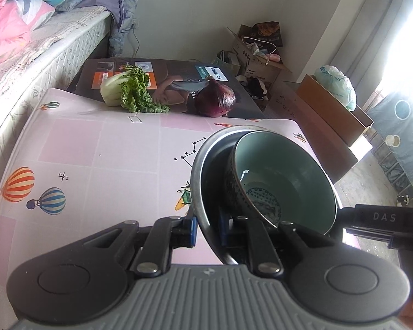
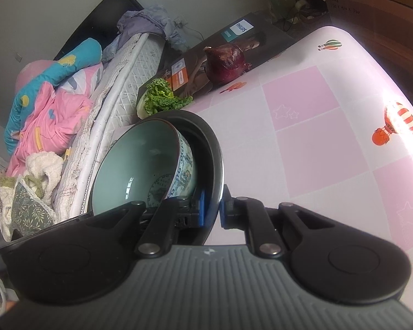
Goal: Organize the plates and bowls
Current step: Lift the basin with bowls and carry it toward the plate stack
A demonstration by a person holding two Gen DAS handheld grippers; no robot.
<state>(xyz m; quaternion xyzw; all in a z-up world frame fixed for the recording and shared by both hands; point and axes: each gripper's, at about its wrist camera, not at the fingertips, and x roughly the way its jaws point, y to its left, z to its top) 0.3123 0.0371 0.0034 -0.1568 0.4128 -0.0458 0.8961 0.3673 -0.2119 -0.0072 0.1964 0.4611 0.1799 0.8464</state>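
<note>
2 claws, the left claw (image 1: pixel 208 227) and the right claw (image 2: pixel 212 209), are each clamping opposite rims of a dark plate (image 1: pixel 206 170) carrying a teal bowl (image 1: pixel 283 173) above the worktop (image 1: pixel 96 159).

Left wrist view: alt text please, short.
The left gripper is shut on the rim of a dark plate with a green bowl in it, above a pink tablecloth. Behind lie a leafy vegetable and a red onion.
</note>
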